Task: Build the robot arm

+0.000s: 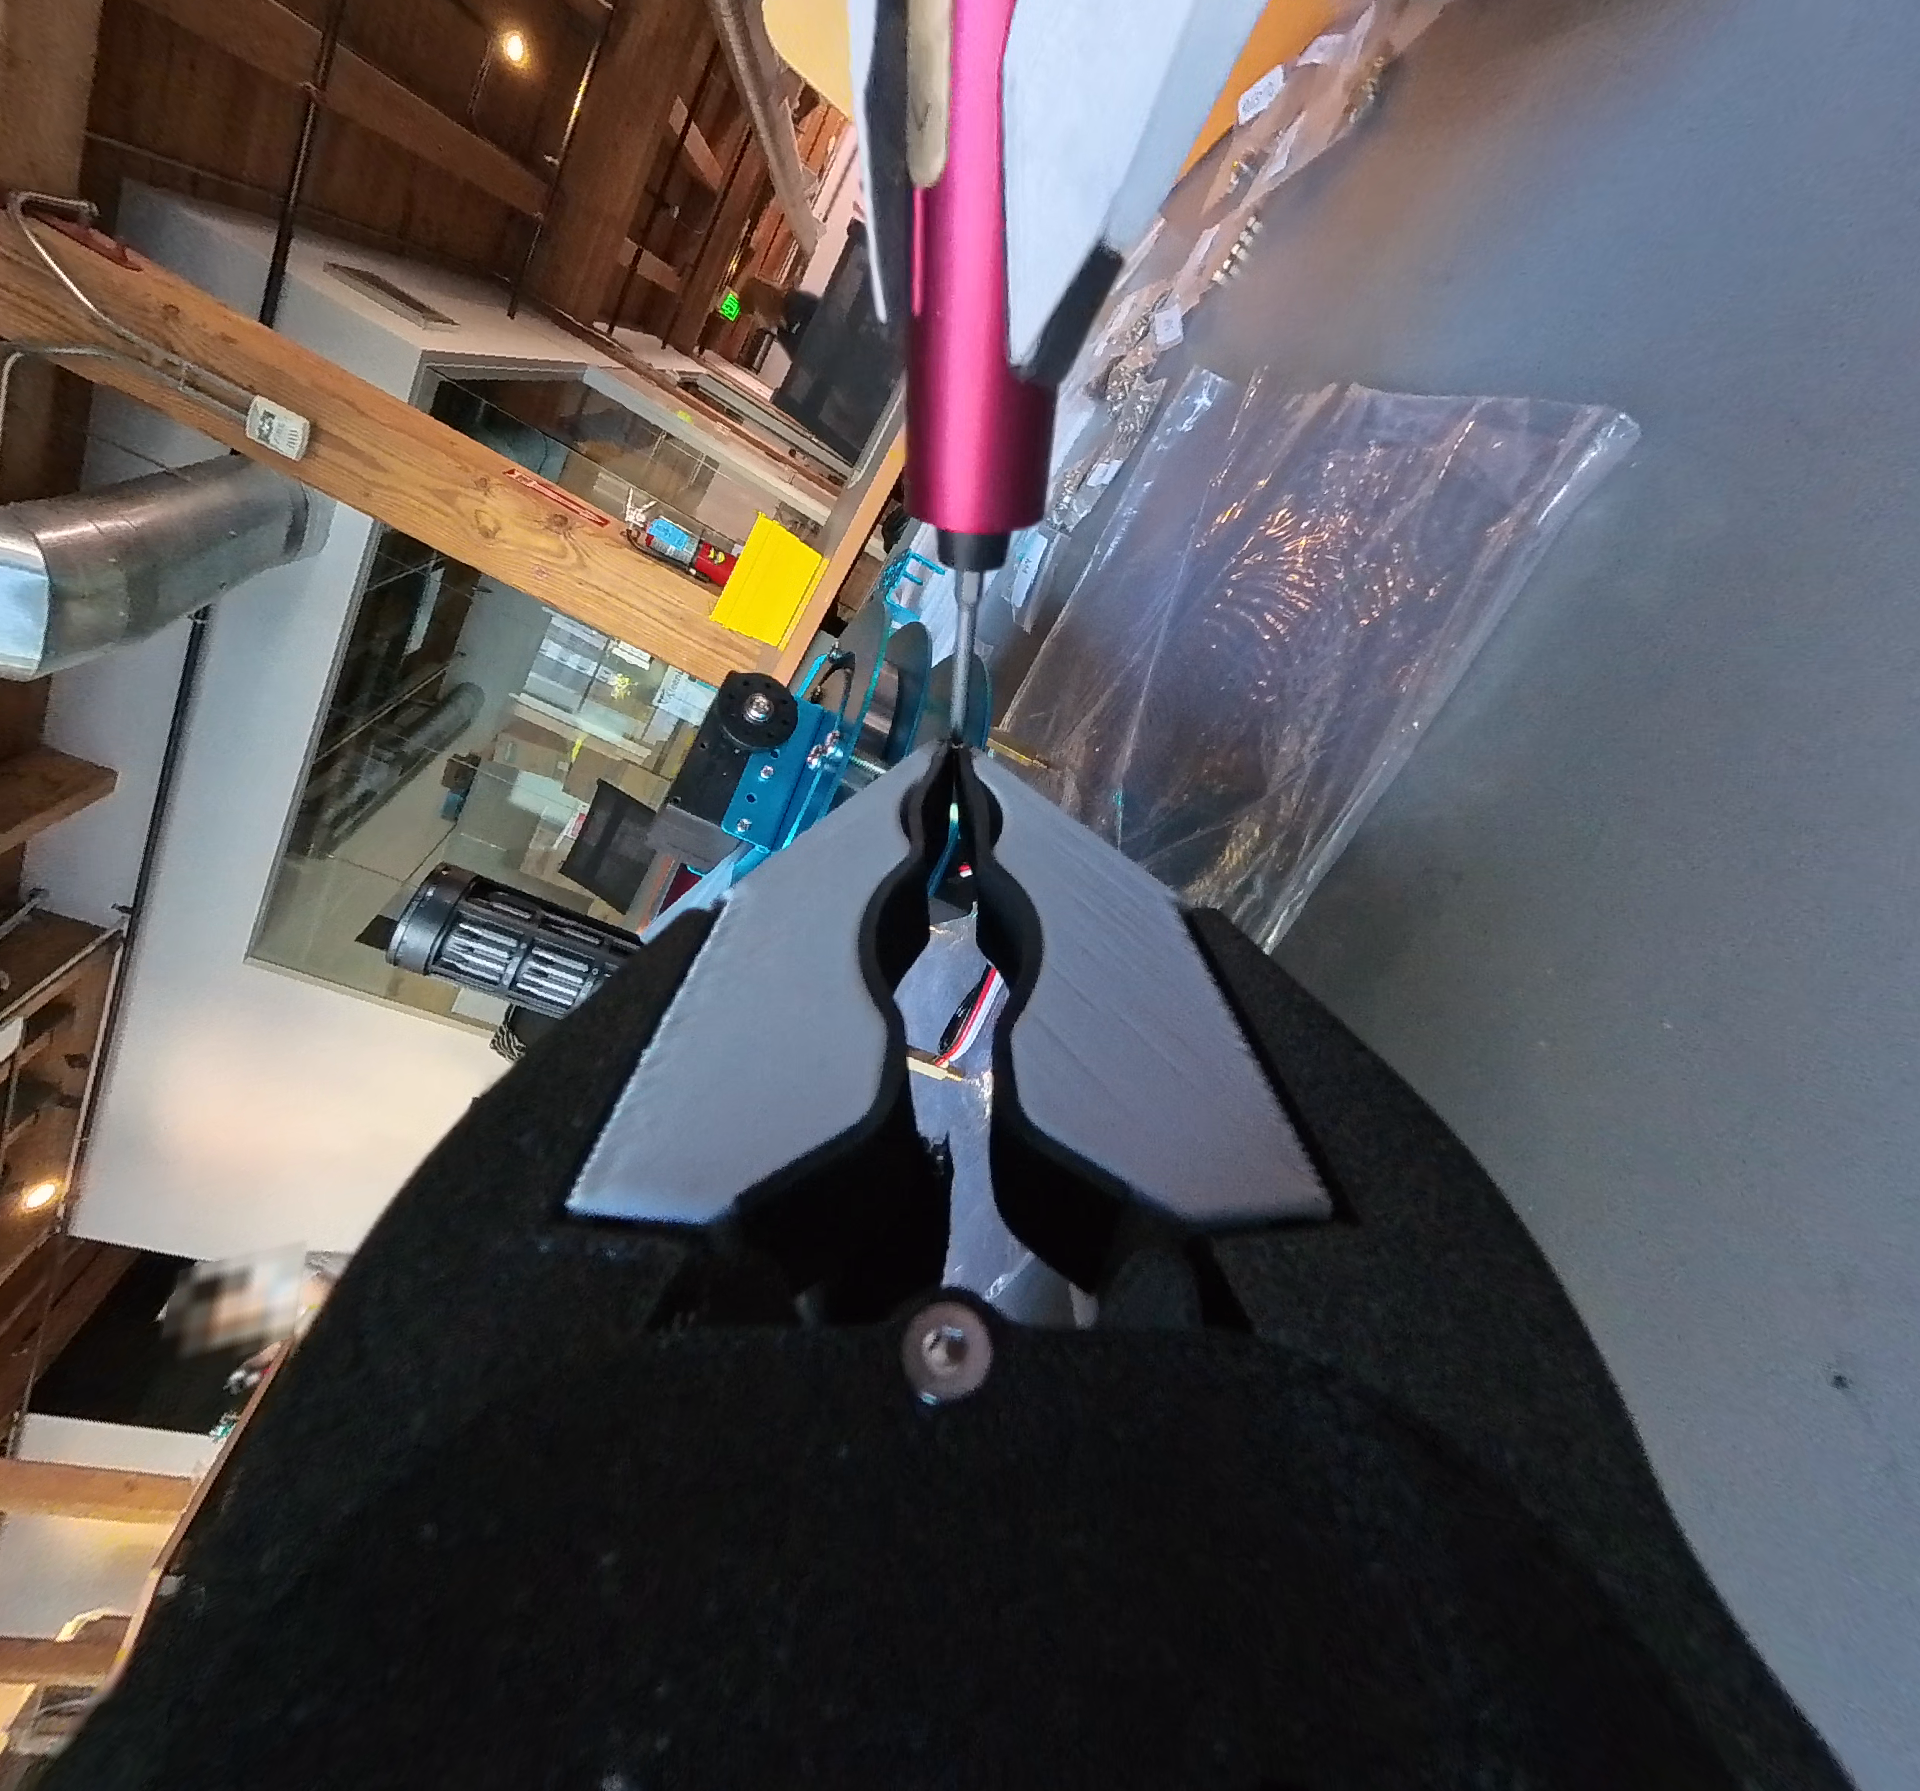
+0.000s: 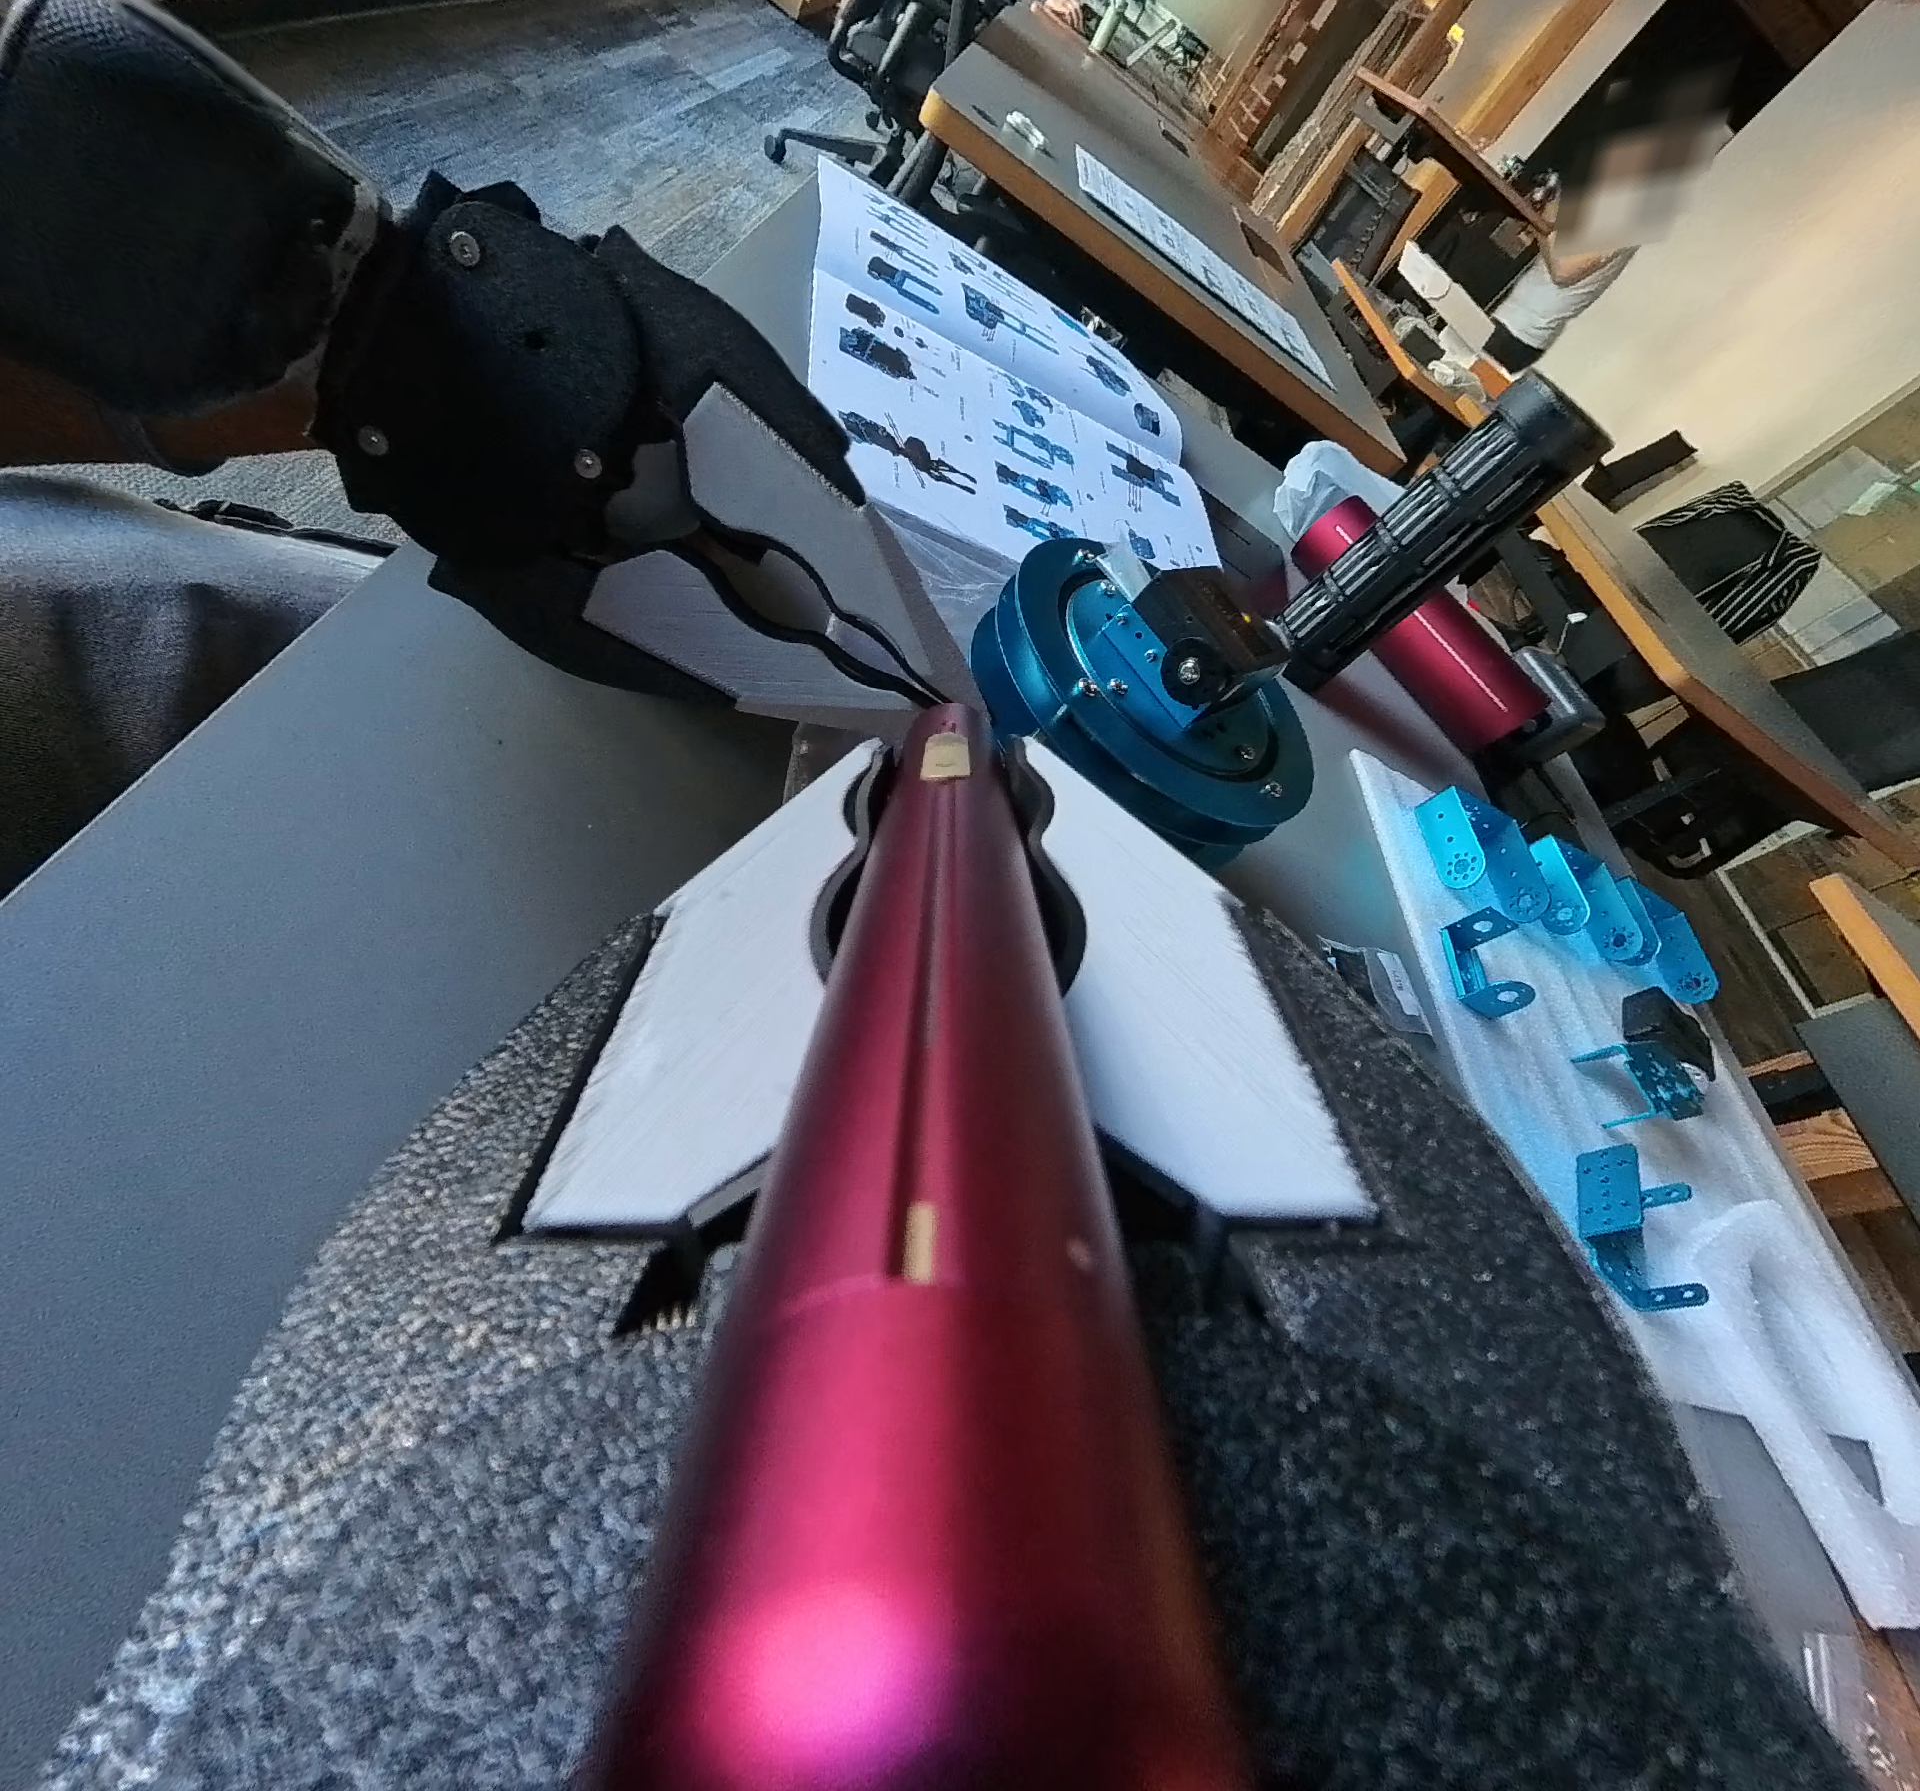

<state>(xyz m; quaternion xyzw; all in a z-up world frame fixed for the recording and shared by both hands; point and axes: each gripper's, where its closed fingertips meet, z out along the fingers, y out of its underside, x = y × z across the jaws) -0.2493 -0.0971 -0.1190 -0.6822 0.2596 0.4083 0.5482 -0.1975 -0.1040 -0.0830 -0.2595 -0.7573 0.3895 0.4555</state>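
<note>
My right gripper [image 2: 951,754] is shut on a magenta electric screwdriver [image 2: 935,1222], whose body runs forward between its fingers. In the left wrist view the same gripper [image 1: 966,328] comes in from the top, and the screwdriver [image 1: 971,411] points its thin bit at my left gripper's tips. My left gripper [image 1: 951,754] is shut, its tips meeting right at the bit's end. Anything pinched there is too small to tell. It also shows in the right wrist view [image 2: 930,697], next to a round blue base [image 2: 1143,754] carrying a black servo [image 2: 1205,640].
An open instruction booklet [image 2: 987,370] lies behind the base. A black ribbed cylinder [image 2: 1434,536] and a red cylinder [image 2: 1423,619] lie to the right. A white foam tray [image 2: 1766,1326] holds several blue brackets [image 2: 1538,879]. A clear plastic bag [image 1: 1299,650] lies on the grey table [image 1: 1662,1014]. Tip to tip, the grippers are about 7 cm apart.
</note>
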